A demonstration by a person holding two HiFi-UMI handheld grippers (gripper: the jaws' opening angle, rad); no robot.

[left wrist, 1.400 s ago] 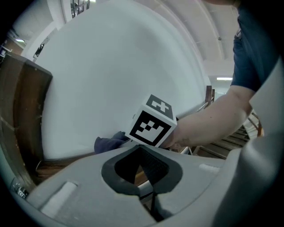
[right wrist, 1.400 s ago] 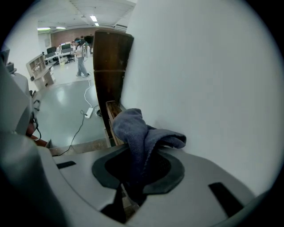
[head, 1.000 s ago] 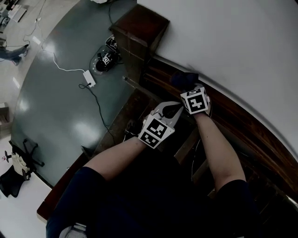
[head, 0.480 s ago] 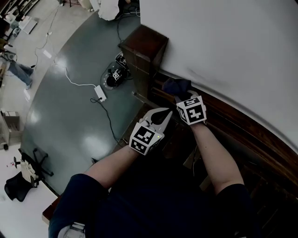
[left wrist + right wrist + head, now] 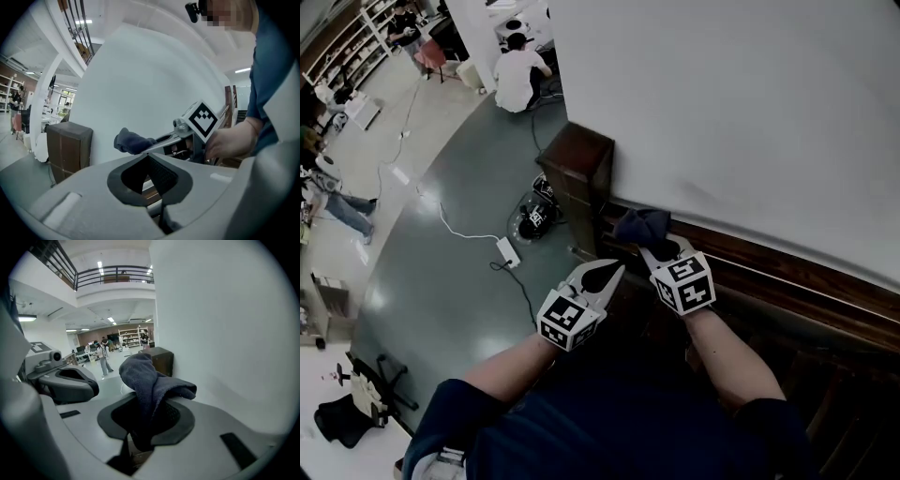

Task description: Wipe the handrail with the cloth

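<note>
A dark blue cloth (image 5: 642, 225) lies bunched on the dark wooden handrail (image 5: 787, 281), close to the square newel post (image 5: 581, 159). My right gripper (image 5: 654, 246) is shut on the cloth (image 5: 150, 380), which spills up over its jaws. My left gripper (image 5: 612, 270) hovers just left of the right one, off the rail, jaws together with nothing in them. In the left gripper view the cloth (image 5: 131, 140) shows at the tip of the right gripper (image 5: 161, 139), beside the post (image 5: 68, 140).
A white curved wall (image 5: 750, 122) rises right behind the rail. Below to the left lies a green floor with a white cable and power brick (image 5: 506, 251) and a black device (image 5: 534, 220). A person (image 5: 517, 75) crouches farther off.
The right gripper has slid the cloth along the rail toward the newel post. The left gripper has moved along beside it, and the head view has tilted up.
</note>
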